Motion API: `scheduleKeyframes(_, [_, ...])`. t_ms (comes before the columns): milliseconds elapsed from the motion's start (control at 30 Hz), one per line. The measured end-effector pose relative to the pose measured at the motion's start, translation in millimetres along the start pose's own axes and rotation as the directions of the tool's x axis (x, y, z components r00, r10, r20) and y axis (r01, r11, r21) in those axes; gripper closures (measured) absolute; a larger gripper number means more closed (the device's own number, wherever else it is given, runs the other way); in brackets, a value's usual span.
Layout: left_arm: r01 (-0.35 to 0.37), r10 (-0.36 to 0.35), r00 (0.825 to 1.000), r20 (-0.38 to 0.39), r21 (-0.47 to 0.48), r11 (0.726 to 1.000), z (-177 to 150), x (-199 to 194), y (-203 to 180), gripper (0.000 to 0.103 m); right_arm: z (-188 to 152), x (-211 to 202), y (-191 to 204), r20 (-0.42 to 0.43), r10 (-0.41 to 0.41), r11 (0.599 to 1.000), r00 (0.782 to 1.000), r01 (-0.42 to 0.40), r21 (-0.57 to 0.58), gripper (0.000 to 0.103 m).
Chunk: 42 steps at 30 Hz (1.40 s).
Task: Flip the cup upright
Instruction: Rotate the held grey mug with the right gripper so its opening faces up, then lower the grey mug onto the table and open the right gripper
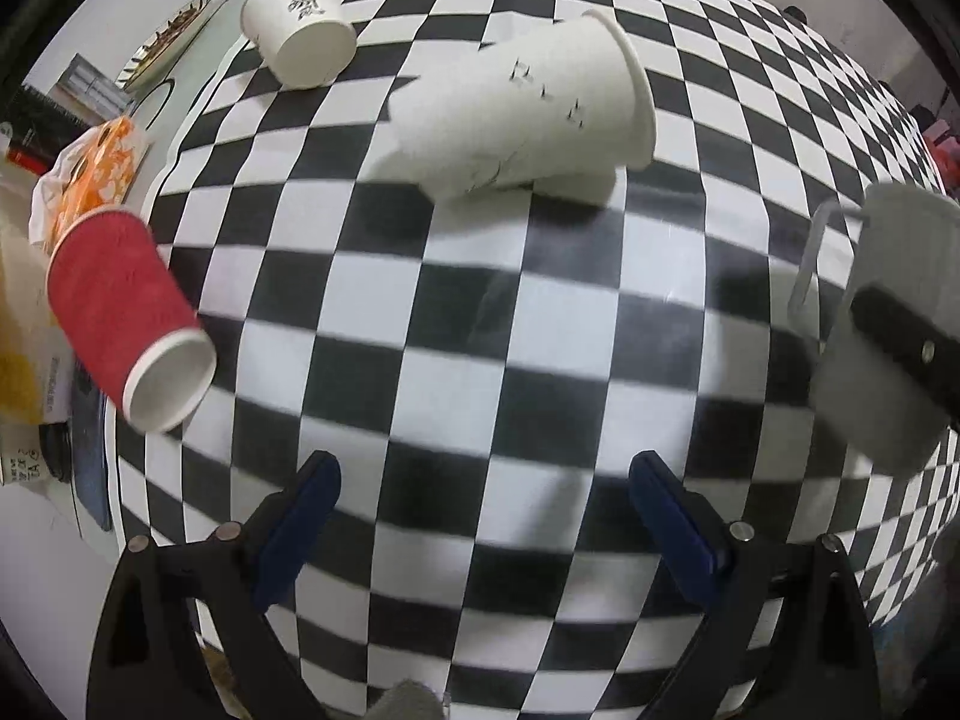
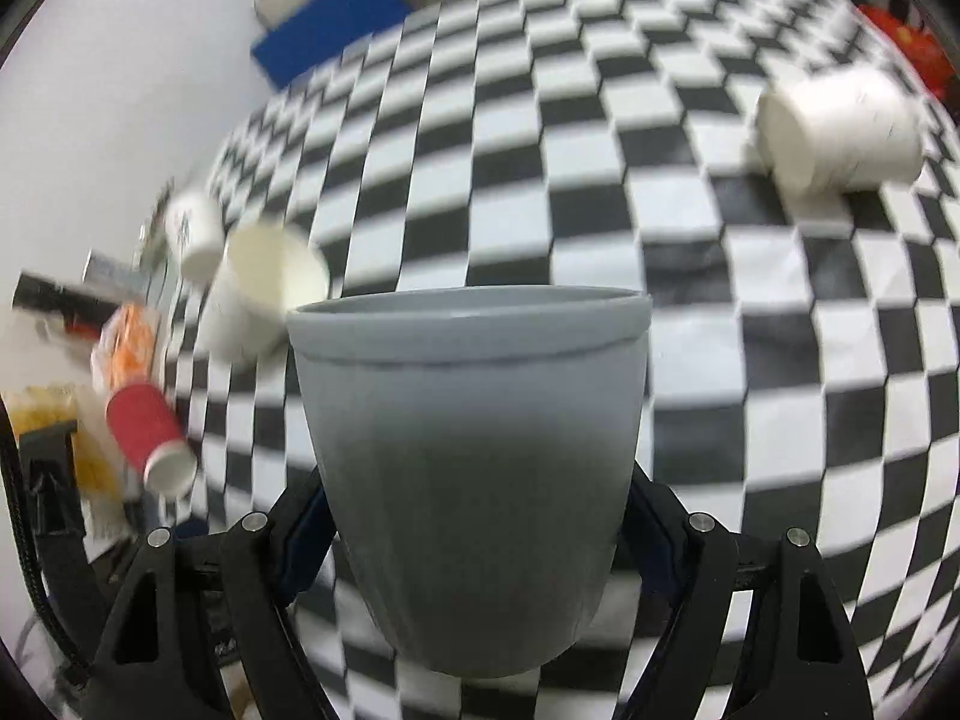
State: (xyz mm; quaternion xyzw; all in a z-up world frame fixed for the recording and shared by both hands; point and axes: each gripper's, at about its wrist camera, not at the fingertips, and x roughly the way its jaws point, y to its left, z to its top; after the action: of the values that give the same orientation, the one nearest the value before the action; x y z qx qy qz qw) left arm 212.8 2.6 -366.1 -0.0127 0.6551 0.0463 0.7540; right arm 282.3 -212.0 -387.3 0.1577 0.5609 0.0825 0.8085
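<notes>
My right gripper (image 2: 474, 516) is shut on a grey cup (image 2: 471, 456), held upright with its rim on top, above the checkered table (image 2: 750, 312). In the left wrist view the same grey cup (image 1: 882, 324) shows at the right edge with a black finger (image 1: 906, 330) across it. My left gripper (image 1: 480, 516) is open and empty over the table (image 1: 480, 330). A white paper cup (image 1: 516, 114) lies on its side ahead of it. A red paper cup (image 1: 126, 312) lies on its side at the left. Another white cup (image 1: 297, 24) lies tipped at the far left.
An orange packet (image 1: 105, 162) and other clutter lie off the table's left edge. In the right wrist view, white cups (image 2: 258, 288) lie at the left, another white cup (image 2: 840, 126) lies at the far right, and a blue box (image 2: 324, 30) is at the back.
</notes>
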Motion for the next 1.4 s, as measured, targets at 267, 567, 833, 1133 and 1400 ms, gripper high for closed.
scheduleKeyframes(267, [0.004, -0.004, 1.000, 0.003, 0.000, 1.000, 0.9, 7.5, 0.2, 0.005, -3.2, 15.8, 13.6, 0.319, -0.120, 0.979, 0.940, 0.166, -0.121, 0.019])
scheduleKeyframes(567, [0.005, -0.006, 1.000, 0.010, 0.030, 1.000, -22.6, 6.7, -0.4, 0.005, -30.3, 13.4, 18.2, 0.290, -0.173, 0.961, 0.941, 0.226, -0.159, 0.019])
scheduleKeyframes(833, [-0.055, 0.050, 0.995, 0.082, 0.061, 0.997, -28.4, -15.0, 18.2, 0.005, -64.6, 3.5, 14.4, 0.240, -0.163, 0.968, 0.957, 0.202, -0.149, 0.010])
scheduleKeyframes(1133, [0.002, -0.021, 0.976, 0.217, 0.088, 0.996, -61.7, -62.9, 14.2, 0.004, -103.0, -44.1, 11.6, 0.245, -0.287, 0.943, 0.926, 0.318, -0.097, 0.008])
scheduleKeyframes(1400, [0.022, -0.078, 0.938, 0.338, 0.167, 0.986, -72.3, -129.0, 8.6, 0.003, -123.2, -145.2, 16.2, 0.293, -0.374, 0.926, 0.880, 0.373, 0.060, 0.008])
